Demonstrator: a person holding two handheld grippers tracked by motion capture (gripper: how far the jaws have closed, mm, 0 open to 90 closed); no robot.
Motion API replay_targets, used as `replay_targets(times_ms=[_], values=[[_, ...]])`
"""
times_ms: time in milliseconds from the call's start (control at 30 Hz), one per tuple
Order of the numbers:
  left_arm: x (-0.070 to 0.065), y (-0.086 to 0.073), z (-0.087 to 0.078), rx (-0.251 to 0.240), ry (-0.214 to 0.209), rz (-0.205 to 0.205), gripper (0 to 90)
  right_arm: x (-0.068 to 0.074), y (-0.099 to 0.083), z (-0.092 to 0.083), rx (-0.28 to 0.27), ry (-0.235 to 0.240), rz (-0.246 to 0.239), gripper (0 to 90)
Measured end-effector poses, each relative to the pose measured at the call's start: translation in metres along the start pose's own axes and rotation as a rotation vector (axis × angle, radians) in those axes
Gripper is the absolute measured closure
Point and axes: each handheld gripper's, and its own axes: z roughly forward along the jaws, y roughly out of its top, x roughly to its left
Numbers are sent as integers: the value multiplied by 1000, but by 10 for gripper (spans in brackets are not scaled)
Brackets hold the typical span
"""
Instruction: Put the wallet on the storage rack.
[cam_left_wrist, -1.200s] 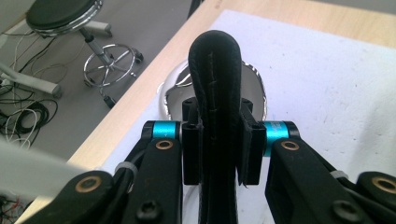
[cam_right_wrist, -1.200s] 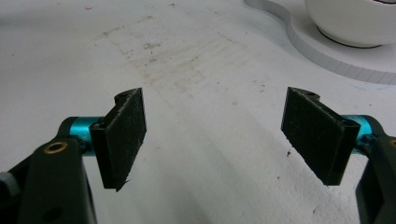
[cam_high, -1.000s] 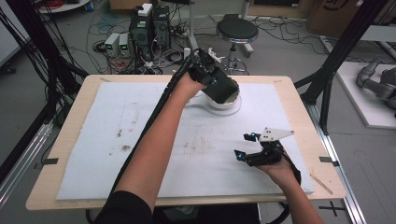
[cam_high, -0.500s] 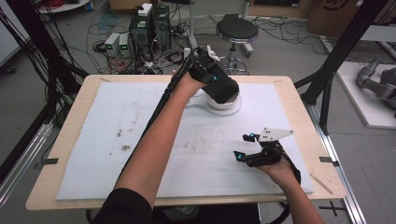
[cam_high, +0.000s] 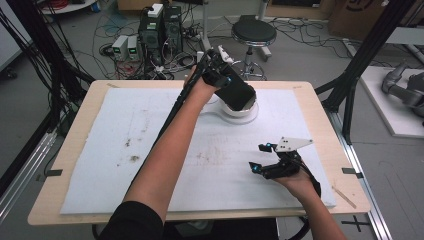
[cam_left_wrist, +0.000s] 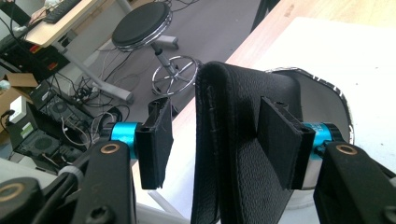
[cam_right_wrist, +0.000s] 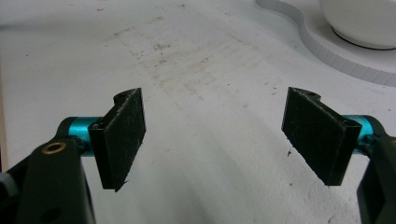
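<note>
Left tool (cam_high: 224, 80) hangs over the far middle of the bench (cam_high: 70, 200), reached there by a long outstretched forearm. Its jaws have just been opening. In the left gripper view a folded black leather-like piece (cam_left_wrist: 233, 140) stands between the pads: the right-hand pad lies against its face, while the left-hand pad stands clear of it with a gap, so the grip is loose and no longer a clamp. From the high view this black piece (cam_high: 237, 92) sits in and over a white bowl (cam_high: 240, 111), which rests on a flat white board (cam_high: 220, 112) lying on the white mat (cam_high: 100, 165) that covers the bench. Beyond the bench's far edge stands a round black stool (cam_high: 253, 32). Right tool (cam_high: 267, 162) rests near the right front of the mat, well apart from the bowl, its jaws spread wide with nothing between them (cam_right_wrist: 212, 135).
</note>
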Motion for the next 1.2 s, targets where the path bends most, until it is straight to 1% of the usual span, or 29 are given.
replay_targets(times_ms=[100, 233, 367, 433, 533, 600, 700, 767, 833, 933, 1067, 1133, 1200], values=[[3, -1, 0, -10, -7, -19, 437, 0, 0, 0, 2, 2, 5, 221], [8, 0, -5, -29, -18, -28, 420, 0, 0, 0, -11, 3, 5, 219], [12, 1, -14, -50, -14, -40, 412, 0, 0, 0, -9, 3, 6, 217], [14, 1, -18, -60, -8, -38, 411, 1, 1, 0, -7, 2, 10, 217], [16, 1, -24, -63, 0, -43, 408, 2, 1, 1, -9, 2, 6, 217], [18, 0, -28, -66, 7, -39, 408, 2, 1, 1, -4, 3, 6, 217], [20, -1, -30, -67, 10, -44, 409, 3, 1, 1, -7, 3, 4, 217], [18, -3, -28, -62, 10, -43, 408, 4, 2, 1, -7, 3, 6, 217], [15, -4, -24, -57, -1, -40, 408, 4, 2, 1, -8, 4, 4, 217], [12, -4, -22, -67, 9, -38, 413, 4, 2, 1, -8, 4, 3, 217], [12, -6, -18, -42, 15, -28, 413, 3, 2, 2, -3, 5, 11, 217], [11, -6, -14, -30, 22, -20, 415, 3, 2, 3, -4, 6, 5, 217], [11, -7, -12, -34, 28, -30, 419, 3, 2, 3, -3, 8, 8, 217]])
